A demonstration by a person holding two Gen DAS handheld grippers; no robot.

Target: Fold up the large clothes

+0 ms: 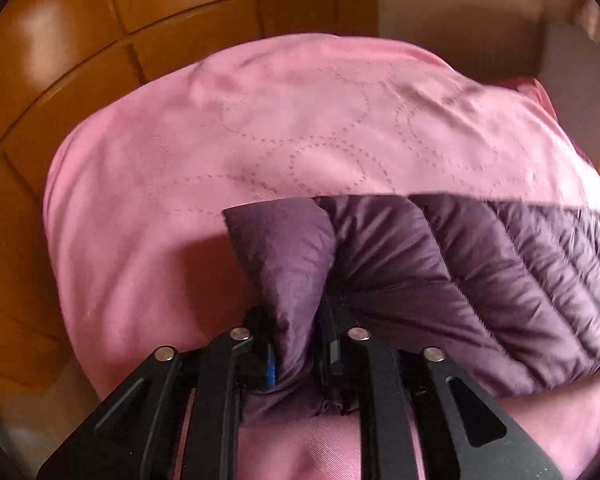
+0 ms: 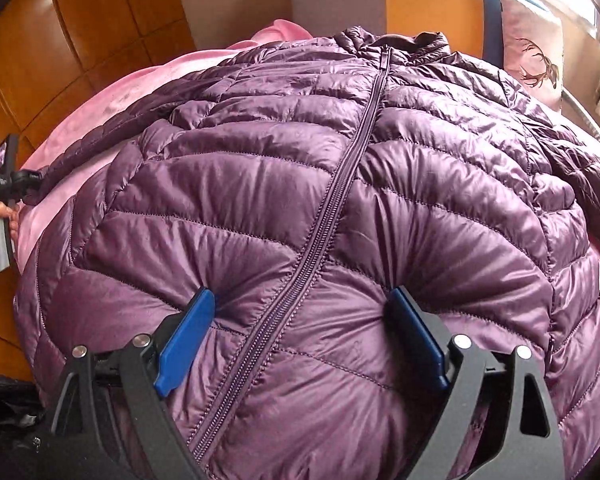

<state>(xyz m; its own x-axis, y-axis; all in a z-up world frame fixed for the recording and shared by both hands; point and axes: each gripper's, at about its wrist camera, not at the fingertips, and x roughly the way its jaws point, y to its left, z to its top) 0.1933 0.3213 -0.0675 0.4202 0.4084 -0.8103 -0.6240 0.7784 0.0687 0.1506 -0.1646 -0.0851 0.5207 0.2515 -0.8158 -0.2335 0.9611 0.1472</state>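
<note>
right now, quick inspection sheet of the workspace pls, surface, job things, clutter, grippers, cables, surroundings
surface: pink quilted cover, stitched with circles, spread under the job.
job's things: purple puffer jacket lying front up, zip closed, collar at the far end.
clutter: nothing seen on the cover besides the jacket.
grippers: left hand-held gripper shut on a sleeve end of the jacket; right hand-held gripper open, both blue pads pressing into the jacket on either side of the zip, near the hem.
cables: nothing seen.
surroundings: orange tiled floor; cushion with a deer print at the far right.
</note>
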